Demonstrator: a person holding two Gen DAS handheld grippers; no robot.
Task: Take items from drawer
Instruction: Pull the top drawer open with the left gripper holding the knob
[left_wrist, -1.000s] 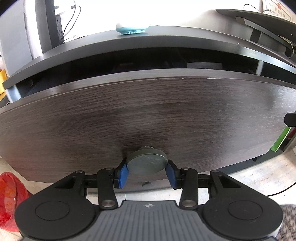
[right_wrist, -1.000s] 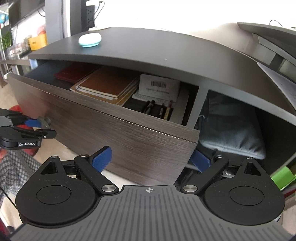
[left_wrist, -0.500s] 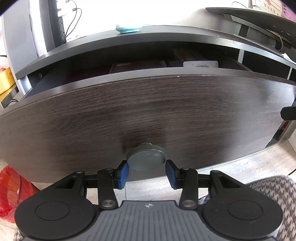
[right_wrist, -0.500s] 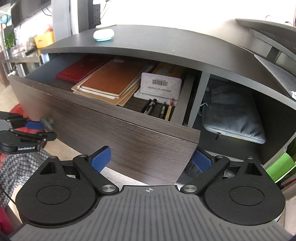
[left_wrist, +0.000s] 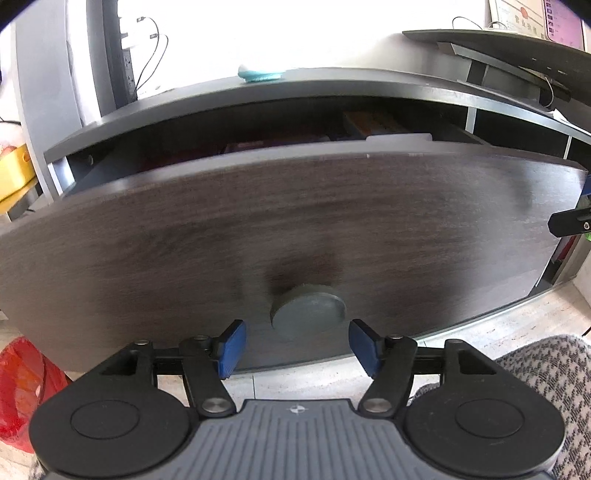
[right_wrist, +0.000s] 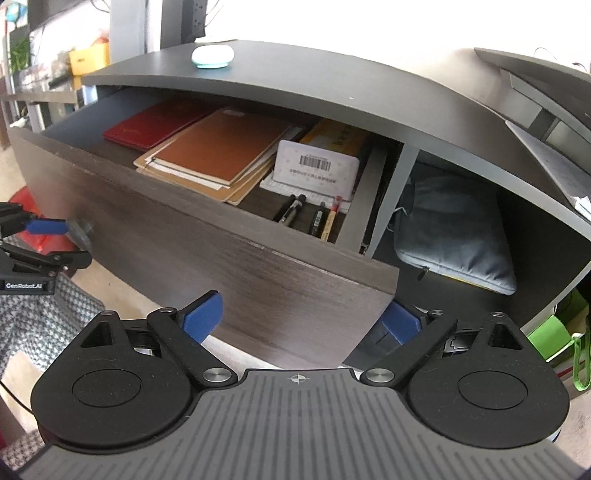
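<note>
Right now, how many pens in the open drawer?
4 visible, side by side at the drawer's front right: two black pens leftmost, a dark pen next, and a red-capped yellow pen rightmost. The white barcode card may hide more.

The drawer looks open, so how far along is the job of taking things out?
Done: the drawer stands pulled out, books and pens exposed. In hand: the left tongs are opening off the knob, nothing gripped. Left: everything. The red book, brown notebook, barcode card and pens lie inside, and the right tongs are open and empty.
</note>
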